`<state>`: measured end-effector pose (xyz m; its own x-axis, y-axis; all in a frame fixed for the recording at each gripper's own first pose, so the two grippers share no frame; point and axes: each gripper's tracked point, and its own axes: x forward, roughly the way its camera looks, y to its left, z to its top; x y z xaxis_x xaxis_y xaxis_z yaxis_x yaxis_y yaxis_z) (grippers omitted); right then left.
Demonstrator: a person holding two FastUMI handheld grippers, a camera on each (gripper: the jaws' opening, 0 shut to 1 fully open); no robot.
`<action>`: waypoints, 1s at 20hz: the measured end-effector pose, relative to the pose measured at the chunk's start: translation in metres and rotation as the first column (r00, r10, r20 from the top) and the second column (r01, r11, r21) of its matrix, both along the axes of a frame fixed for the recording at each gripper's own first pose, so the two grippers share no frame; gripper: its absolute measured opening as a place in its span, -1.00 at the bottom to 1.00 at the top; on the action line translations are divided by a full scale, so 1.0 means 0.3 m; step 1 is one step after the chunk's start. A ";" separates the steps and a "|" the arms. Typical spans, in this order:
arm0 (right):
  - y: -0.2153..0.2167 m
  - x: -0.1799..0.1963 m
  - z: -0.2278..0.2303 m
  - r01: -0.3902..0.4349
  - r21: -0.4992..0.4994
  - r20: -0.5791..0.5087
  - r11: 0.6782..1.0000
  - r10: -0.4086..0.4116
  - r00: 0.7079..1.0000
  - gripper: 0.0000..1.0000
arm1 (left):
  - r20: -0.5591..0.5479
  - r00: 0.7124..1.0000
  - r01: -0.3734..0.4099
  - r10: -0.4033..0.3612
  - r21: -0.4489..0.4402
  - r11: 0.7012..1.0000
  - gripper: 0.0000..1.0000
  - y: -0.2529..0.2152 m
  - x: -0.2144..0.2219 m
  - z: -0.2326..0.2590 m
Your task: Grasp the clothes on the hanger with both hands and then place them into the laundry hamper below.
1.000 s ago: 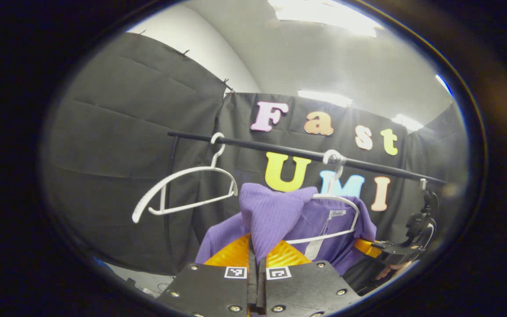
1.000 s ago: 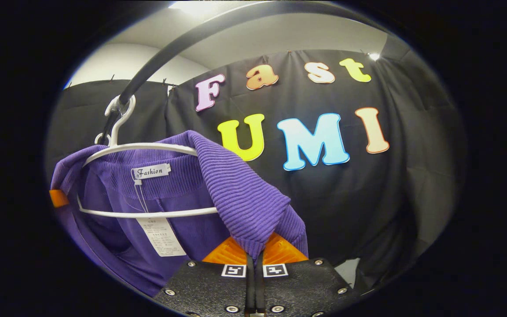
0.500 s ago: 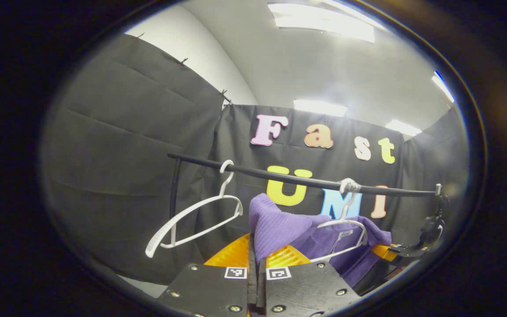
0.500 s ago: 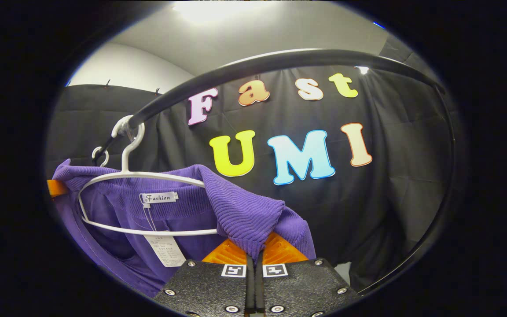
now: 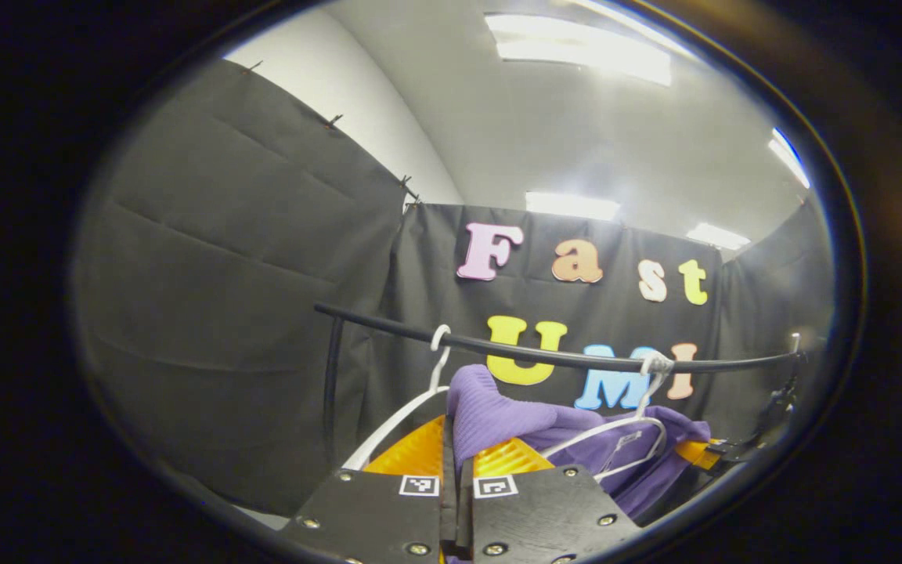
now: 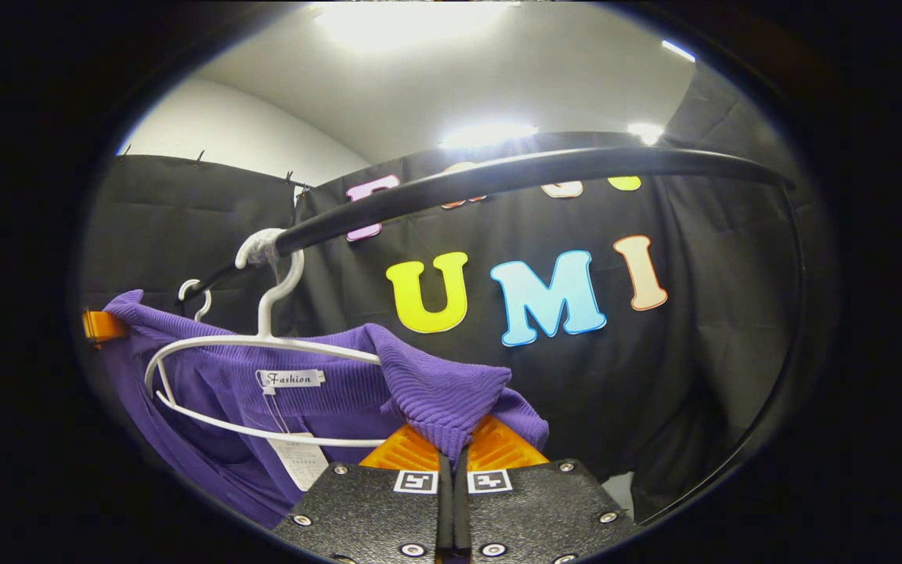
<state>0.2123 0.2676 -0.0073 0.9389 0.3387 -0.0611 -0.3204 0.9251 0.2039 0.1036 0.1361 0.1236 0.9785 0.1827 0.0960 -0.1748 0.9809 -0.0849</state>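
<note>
A purple ribbed garment [image 6: 318, 395] hangs over a white hanger [image 6: 263, 345] whose hook sits on the black rail [image 6: 514, 172]. In the right gripper view my right gripper [image 6: 452, 453] is shut on a fold of its collar, pulled up off the hanger's right end. In the left gripper view my left gripper [image 5: 459, 462] is shut on the other shoulder of the purple garment [image 5: 498, 411], lifted clear of the white hanger [image 5: 615, 439]. The right gripper [image 5: 701, 453] shows small at the far right of that view, on the cloth. The hamper is out of sight.
A second, bare white hanger [image 5: 412, 407] hangs on the black rail [image 5: 545, 359] just left of my left gripper; its hook [image 6: 191, 291] peeks behind the garment. The rail's upright post [image 5: 331, 384] stands at the left. Black cloth walls close in behind and beside.
Both grippers have sunk lower with the cloth still clamped, so the rail and hangers sit lower in the left view and the rail crosses the right view. The garment's shoulders slide further off the hanger.
</note>
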 end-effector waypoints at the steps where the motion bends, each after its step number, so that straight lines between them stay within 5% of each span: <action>1: 0.007 -0.007 0.007 0.004 0.004 0.004 1.000 -0.004 1.000 -1.00 | -0.001 1.000 -0.001 0.001 0.001 1.000 -0.99 0.013 0.004 -0.009; 8: 0.050 -0.024 0.042 0.018 -0.019 0.027 1.000 -0.018 0.999 -1.00 | -0.041 0.999 0.008 -0.010 -0.048 0.999 -0.99 0.132 -0.003 -0.114; 20: -0.021 -0.010 0.044 0.064 -0.044 0.024 0.997 -0.063 0.998 -1.00 | -0.153 0.987 0.045 -0.057 -0.081 0.996 -0.89 0.100 0.001 -0.373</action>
